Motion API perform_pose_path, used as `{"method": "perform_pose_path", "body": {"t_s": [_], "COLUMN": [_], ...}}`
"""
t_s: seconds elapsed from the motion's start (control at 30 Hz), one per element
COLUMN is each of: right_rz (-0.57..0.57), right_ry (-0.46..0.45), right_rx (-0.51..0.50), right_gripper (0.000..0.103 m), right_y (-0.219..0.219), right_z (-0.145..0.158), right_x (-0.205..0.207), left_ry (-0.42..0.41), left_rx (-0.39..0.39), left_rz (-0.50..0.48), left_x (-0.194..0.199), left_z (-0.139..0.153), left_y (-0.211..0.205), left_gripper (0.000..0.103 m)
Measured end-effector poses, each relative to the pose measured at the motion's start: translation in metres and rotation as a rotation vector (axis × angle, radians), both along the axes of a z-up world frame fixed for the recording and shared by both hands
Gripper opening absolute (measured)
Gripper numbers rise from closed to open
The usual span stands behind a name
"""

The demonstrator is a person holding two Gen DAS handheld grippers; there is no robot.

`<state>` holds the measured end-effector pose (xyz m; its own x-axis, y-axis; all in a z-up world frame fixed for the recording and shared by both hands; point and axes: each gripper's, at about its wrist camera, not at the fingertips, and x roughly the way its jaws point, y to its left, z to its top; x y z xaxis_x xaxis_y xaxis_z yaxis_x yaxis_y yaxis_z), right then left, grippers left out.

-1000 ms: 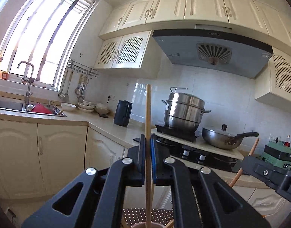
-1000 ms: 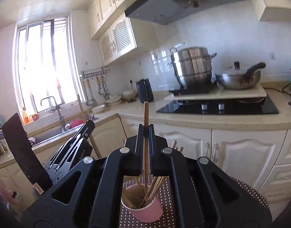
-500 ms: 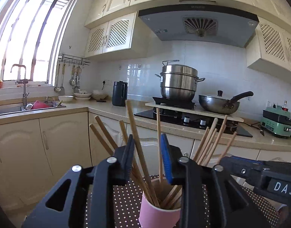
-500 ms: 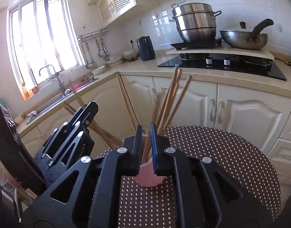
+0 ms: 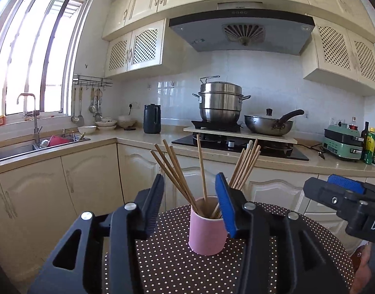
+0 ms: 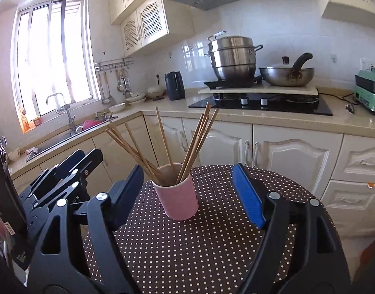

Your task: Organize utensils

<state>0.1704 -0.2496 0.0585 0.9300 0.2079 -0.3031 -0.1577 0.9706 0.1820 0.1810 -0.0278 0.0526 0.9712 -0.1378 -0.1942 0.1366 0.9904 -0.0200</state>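
1. My left gripper [image 5: 189,202] has its jaws spread wide and holds nothing; the pink cup [image 5: 206,225] sits just ahead in the gap between my two fingers, touching neither.
2. My right gripper [image 6: 194,191] is also wide open and empty, with the same pink cup [image 6: 176,191] ahead of it, between the black finger [image 6: 128,191] and the blue-padded one.
3. The cup stands upright on the dotted brown tablecloth [image 6: 199,245], toward the far side of the round table.
4. The wooden chopsticks [image 5: 202,169] stand in the cup, fanned out: one bunch leans left, one stick is near upright, another bunch leans right.
5. From my left camera, my right gripper [image 5: 344,196] shows to the right of the cup, well apart from it.
6. Beyond the cup, on the kitchen counter, are a steel steamer pot [image 5: 220,103], a wok [image 5: 269,123] and a dark kettle [image 5: 151,118].
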Motion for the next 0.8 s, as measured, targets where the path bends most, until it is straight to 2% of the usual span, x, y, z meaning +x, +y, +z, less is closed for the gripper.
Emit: {"method": "perform_pose_path", "body": {"t_s": [0.17,0.33,0.43,0.8], "right_rz": [-0.037,-0.042,-0.049,-0.027], "right_ry": [-0.033,-0.027,-0.026,-0.038], "right_rx": [-0.037,-0.004,-0.003,-0.004], "right_gripper": [0.087,0.088,0.089,0.091], "right_y": [-0.004,-0.012,-0.012,-0.016], "right_z": [0.002,-0.003,-0.007,-0.017], "right_x": [-0.026,-0.042,-0.051,-0.071], "left_ry": [0.021,0.035,0.047,0.064], "left_rx": [0.022,0.032,0.024,0.012], "left_rz": [-0.027,-0.050,-0.053,-0.036], "left_x": [-0.026,-0.046,-0.055,-0.080], "left_z": [-0.001,-0.005,-0.006,-0.008], "left_y": [-0.003,-0.009,-0.011,-0.010], "left_gripper": [0.047,0.048,0.052,0.054]}}
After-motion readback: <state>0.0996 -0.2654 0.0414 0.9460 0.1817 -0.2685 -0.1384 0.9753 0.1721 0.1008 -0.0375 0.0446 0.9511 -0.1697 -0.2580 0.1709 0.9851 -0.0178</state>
